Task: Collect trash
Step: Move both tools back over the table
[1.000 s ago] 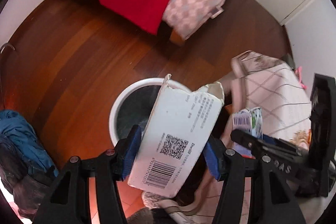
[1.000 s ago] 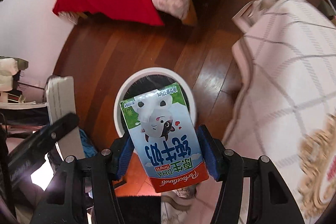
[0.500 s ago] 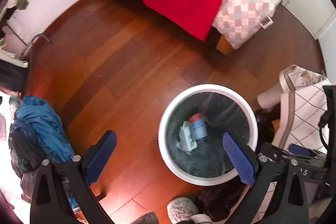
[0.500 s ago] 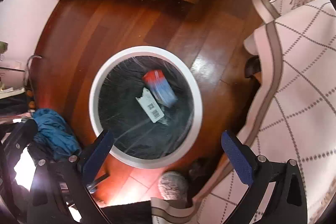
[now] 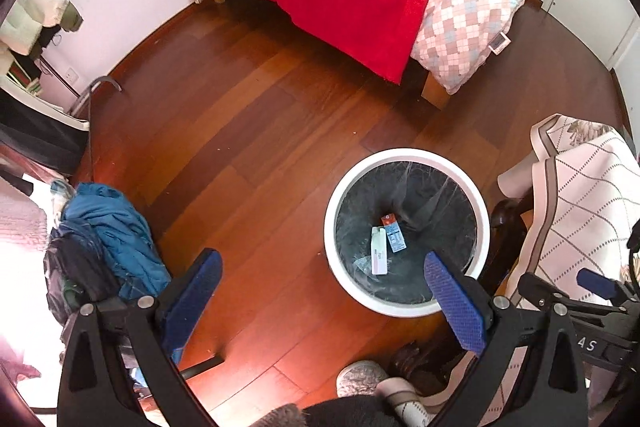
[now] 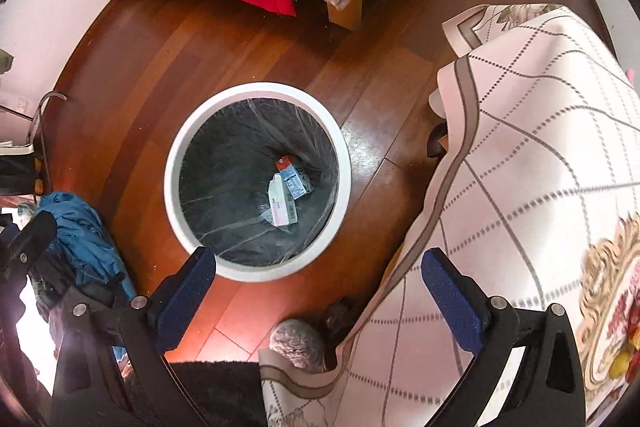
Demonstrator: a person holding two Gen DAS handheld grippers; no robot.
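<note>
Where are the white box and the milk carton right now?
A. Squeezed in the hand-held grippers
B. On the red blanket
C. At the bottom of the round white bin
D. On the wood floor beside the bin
C. The white box and the milk carton lie side by side at the bottom of the bin, on its clear liner.

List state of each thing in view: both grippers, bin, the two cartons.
left gripper: open, nothing between its jaws
right gripper: open, nothing between its jaws
trash bin: upright on the floor, lined with a clear bag
white carton: lying at the bin's bottom
milk carton: lying beside the white one, touching
</note>
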